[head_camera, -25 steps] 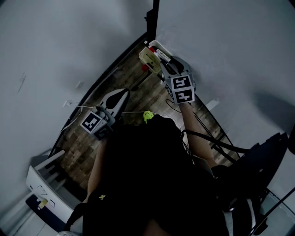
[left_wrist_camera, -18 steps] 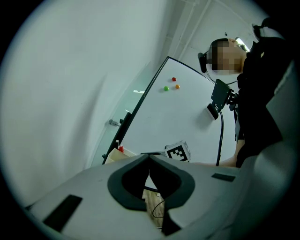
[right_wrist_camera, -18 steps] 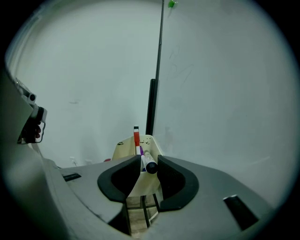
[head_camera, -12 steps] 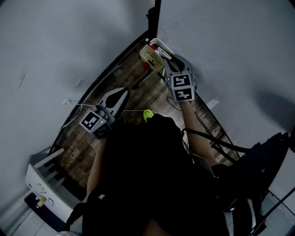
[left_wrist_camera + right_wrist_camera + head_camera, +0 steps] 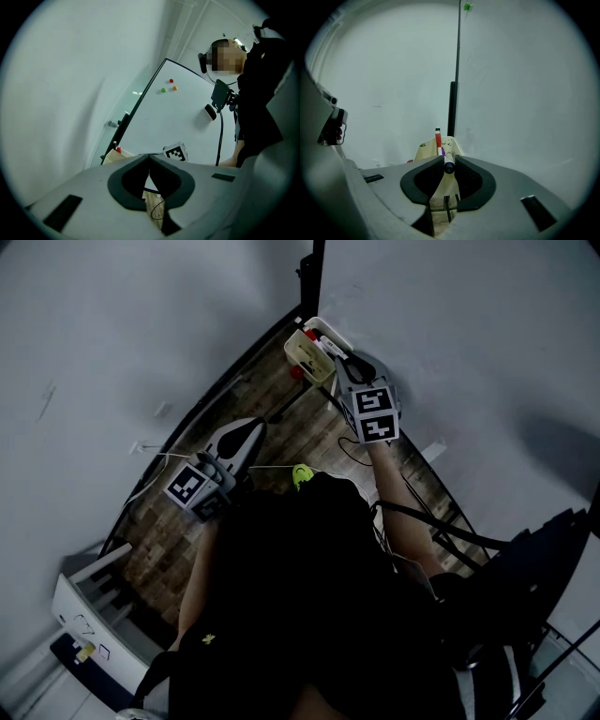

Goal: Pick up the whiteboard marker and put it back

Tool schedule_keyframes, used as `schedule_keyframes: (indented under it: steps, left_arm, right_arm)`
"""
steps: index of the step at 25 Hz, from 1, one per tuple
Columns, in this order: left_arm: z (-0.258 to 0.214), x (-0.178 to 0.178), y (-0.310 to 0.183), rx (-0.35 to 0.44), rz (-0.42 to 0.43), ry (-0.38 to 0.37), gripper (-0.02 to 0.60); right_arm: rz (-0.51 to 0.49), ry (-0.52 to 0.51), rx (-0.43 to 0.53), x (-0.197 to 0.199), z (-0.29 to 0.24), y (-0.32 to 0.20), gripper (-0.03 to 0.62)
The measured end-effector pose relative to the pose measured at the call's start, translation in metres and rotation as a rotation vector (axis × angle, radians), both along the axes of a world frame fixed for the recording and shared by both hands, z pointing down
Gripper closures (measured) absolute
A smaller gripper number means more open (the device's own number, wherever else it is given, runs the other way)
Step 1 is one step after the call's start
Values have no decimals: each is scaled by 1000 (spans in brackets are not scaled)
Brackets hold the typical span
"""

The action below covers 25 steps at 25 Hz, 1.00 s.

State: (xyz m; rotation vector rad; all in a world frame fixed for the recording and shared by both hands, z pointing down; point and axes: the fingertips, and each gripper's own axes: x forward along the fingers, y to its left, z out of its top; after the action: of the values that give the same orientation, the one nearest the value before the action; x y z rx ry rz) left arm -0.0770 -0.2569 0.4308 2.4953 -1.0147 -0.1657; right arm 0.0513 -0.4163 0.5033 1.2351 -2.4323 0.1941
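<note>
Cream holder (image 5: 425, 151) sits just past the right gripper (image 5: 336, 360). The whiteboard marker (image 5: 449, 167) is between its jaws, dark end toward the camera, barrel running off toward the holder. The jaws are closing, and the pads look to be touching the marker on both sides. The left gripper (image 5: 149, 157) has its tips together with nothing in them, out over the wood floor (image 5: 281, 442) and well apart from the action.

Step, my read: securing the grasp before any lift. To do it well, finish the squeeze with the marker centred on the pads. The grip sits near one end, so it may pivot; hold firm and draw it out along its own length. Keep clear of the red marker (image 5: 438, 139) standing upright in the holder just behind.

Hard to tell: most of the barrel is hidden behind the jaw tips, so I can't say whether its far end rests in the holder. The head view is too dark to pick out the marker, and the jaws cut off the holder's base.
</note>
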Motion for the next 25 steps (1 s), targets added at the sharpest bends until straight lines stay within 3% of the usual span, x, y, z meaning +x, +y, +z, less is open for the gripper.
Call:
schedule_keyframes:
  steps: [15,25]
  left_arm:
    - [1,6,2,25,29,-31,583]
    - [1,22,7,50,94,-31,583]
  right_arm:
    - [-7,-37,34,5,-27,6,516]
    - [-18,-80,72,9,-58,17,516]
